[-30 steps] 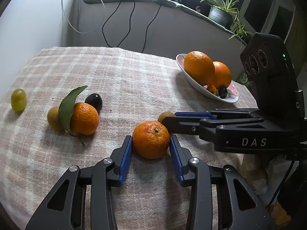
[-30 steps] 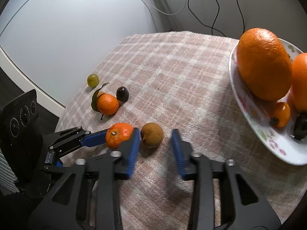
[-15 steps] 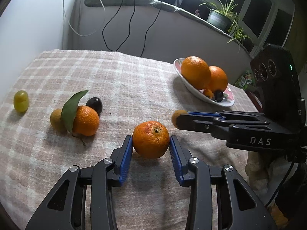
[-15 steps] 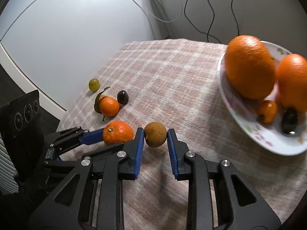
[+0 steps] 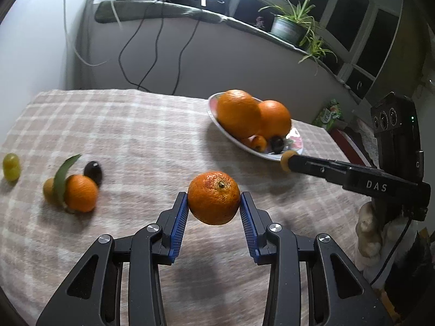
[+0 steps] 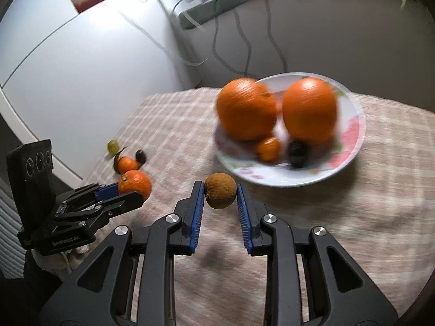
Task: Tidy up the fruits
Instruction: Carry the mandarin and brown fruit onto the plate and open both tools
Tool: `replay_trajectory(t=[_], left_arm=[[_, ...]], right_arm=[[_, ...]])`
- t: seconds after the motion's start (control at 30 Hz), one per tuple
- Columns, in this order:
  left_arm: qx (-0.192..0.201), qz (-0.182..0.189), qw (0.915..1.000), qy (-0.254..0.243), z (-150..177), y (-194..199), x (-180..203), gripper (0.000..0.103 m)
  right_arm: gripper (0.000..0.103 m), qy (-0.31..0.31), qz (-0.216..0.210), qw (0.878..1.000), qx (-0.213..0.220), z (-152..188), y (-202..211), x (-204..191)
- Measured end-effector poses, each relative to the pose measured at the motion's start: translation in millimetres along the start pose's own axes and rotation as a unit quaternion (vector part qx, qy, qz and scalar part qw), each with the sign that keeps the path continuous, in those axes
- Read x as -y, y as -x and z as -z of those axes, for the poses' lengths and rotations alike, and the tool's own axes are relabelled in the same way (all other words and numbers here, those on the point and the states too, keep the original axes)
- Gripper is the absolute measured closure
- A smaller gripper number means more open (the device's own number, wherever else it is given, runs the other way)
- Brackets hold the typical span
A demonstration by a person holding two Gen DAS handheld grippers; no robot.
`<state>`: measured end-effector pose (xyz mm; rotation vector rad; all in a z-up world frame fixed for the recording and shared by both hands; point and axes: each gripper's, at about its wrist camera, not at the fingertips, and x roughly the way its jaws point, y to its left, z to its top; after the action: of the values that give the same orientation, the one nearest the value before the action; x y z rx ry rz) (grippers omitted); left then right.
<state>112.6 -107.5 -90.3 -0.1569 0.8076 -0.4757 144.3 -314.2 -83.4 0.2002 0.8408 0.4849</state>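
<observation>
Left wrist: left gripper [image 5: 214, 207] clamps mandarin [image 5: 213, 198] above cloth [image 5: 141, 135]; right gripper [image 6: 220, 199] clamps brown fruit [image 6: 220, 194] near plate [image 6: 350, 138] rim.

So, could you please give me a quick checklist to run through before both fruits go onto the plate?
1. Left gripper shut on the mandarin, pads on both sides: ok.
2. Right gripper shut on the small brown fruit: ok.
3. Both fruits lifted off the checked cloth: ok, shadows lie below them.
4. Free spot on the plate: ok at the front and right; two big oranges fill the back.
5. Grippers apart from each other: ok.
6. Firmness of each grip: cannot tell.
</observation>
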Motion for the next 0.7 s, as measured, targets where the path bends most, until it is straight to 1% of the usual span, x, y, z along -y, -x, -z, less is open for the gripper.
replay_trajectory(t=[0.17, 0.27, 0.5, 0.7], left_arm=[[0.001, 0.008, 0.9999, -0.010, -6.1, -6.1, 14.9, 0.066], [0.002, 0.012, 0.9998, -0.018, -12.1, -12.4, 25.6, 0.066], [0.000, 0.016, 0.9989, -0.043, -26.4, -31.9, 49.6, 0.066], [0.003, 0.011, 0.9983, -0.057, -38.6, -43.6, 58.9, 0.066]], right_arm=[[0.077, 0.009, 0.032, 0.999, 0.025, -4.9, 15.2, 6.5], [0.077, 0.014, 0.045, 0.998, 0.032, -6.8, 16.4, 6.6], [0.077, 0.020, 0.054, 0.998, 0.035, -8.2, 9.5, 5.3], [0.077, 0.024, 0.060, 0.997, 0.031, -11.3, 2.2, 6.5]])
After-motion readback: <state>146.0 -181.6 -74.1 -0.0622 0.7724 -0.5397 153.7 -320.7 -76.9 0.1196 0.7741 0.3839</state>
